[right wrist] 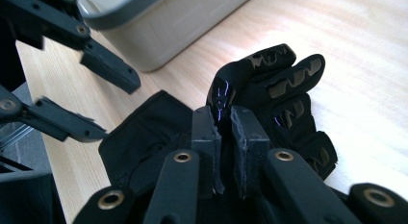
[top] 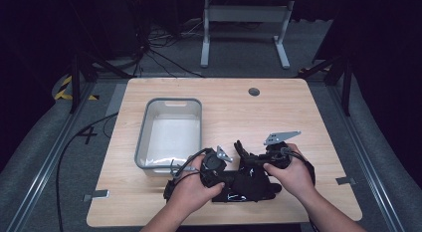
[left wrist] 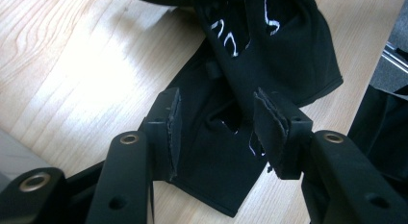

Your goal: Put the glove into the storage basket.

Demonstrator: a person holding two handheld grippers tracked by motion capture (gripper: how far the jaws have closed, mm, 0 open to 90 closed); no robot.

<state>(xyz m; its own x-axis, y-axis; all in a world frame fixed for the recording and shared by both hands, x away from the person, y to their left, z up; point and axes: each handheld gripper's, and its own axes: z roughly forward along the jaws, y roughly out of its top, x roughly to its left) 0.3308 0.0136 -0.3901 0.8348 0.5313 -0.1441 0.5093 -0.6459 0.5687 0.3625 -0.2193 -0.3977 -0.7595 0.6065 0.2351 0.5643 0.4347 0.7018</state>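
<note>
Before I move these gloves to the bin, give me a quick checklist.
1. Right claw pinching a glove: cannot tell; jaws nearly shut, cloth between them not clear.
2. Left claw gripping: not ok; jaws open, astride the other glove, pads apart from it.
3. Bin ready: ok; looks empty.
4. Bin close by: ok; just left of the gloves.
5. Gloves on the table: ok.
</note>
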